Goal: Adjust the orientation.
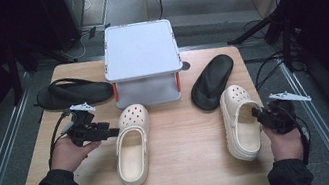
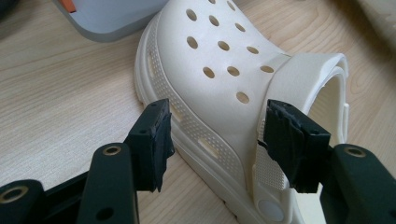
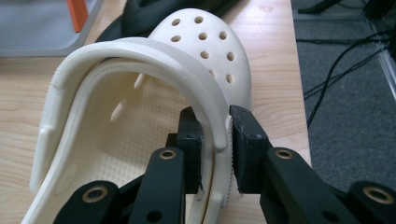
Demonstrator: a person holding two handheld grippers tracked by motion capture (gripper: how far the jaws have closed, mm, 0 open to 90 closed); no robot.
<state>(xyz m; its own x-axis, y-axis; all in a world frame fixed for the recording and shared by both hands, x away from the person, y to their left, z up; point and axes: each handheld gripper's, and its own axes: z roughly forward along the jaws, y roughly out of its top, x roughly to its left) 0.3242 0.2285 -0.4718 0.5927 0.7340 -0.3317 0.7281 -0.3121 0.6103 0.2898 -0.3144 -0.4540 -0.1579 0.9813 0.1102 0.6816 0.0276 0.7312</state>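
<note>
Two cream clogs lie on the wooden table [image 1: 190,169], toes pointing away from me. Beside the outer wall of the left clog [image 1: 133,146] [image 2: 219,70], my left gripper [image 1: 114,131] [image 2: 217,135] is open. One pad is beside the sole on the table side and the other is by the heel strap, neither pressing. The right gripper [image 1: 256,113] [image 3: 215,140] is shut on the right clog [image 1: 239,120] [image 3: 201,42]. One pad is inside the shoe and one outside, clamping the side wall and strap.
A grey lidded stand with orange posts [image 1: 140,51] sits at the table's far middle. One black sandal [image 1: 71,94] lies to its left, another [image 1: 212,82] to its right, close to the right clog's toe. Cables and dark stands crowd the floor on the right.
</note>
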